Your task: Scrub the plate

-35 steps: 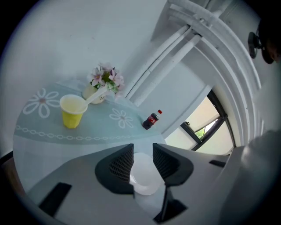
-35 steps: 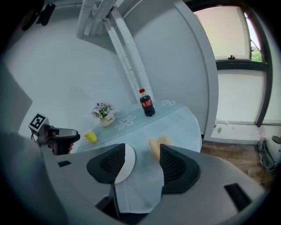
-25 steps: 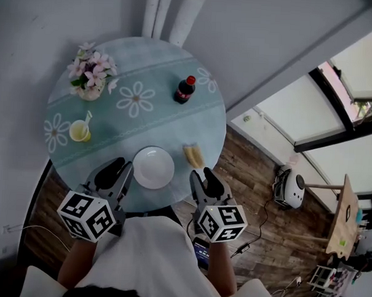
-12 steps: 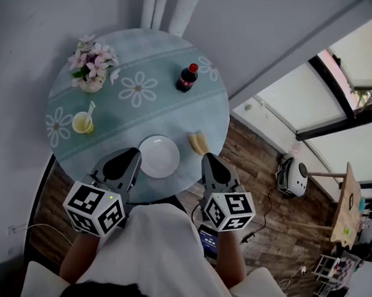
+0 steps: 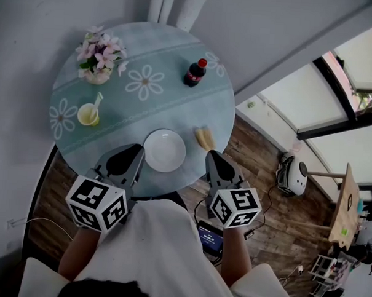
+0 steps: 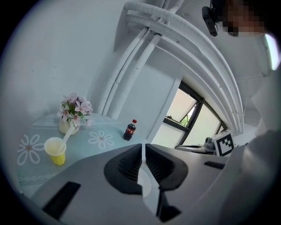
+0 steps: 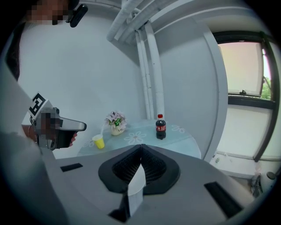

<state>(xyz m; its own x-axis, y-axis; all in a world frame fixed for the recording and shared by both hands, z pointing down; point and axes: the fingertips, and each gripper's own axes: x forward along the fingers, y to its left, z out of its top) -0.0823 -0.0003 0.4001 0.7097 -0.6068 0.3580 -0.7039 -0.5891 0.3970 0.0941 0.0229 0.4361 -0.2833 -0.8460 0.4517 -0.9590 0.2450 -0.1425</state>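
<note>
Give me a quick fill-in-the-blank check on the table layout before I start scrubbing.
In the head view, the sponge lies just ___ of the plate.
The cup is ___ in colour.
The bottle has a ___ cap.
The vase holds ___.
Missing words: right; yellow; red; flowers.

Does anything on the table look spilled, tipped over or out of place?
Nothing stands out. The cola bottle, flower vase and yellow cup stand upright; the plate lies flat, the yellow sponge beside it, near the table edge.
</note>
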